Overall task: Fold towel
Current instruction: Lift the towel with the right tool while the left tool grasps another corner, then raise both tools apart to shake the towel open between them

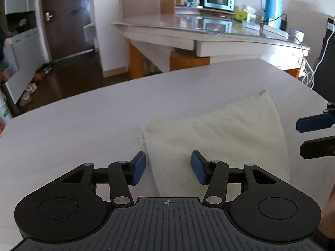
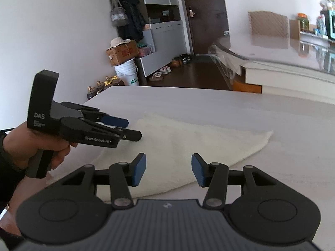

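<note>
The towel (image 1: 215,133) lies on the grey table (image 1: 83,121), cream and already doubled over, with one corner running out to a point at the far side. Nothing else sits near it on the surface.

Taken from the left: the left gripper (image 1: 168,167) hangs low over the towel's near left edge, pointing forward and down. In its own view the fingers stand apart with terry cloth showing between them and no pad pressing on fabric; the right wrist view shows the same tool from the side, held in a hand (image 2: 41,146), its two fingers close together over the edge but gripping nothing.

Further right, the right gripper (image 2: 168,168) hovers above the towel's near edge, fingers apart and nothing between the pads.

The step in hand looks like taking hold of the near edge for the next fold. To do it well, each gripper probably needs to drop until one pad slides under the edge, catching every layer rather than only the top one. The two holds should sit well apart along the same edge, so the cloth lifts level and the fold lands square on the far side.
</note>
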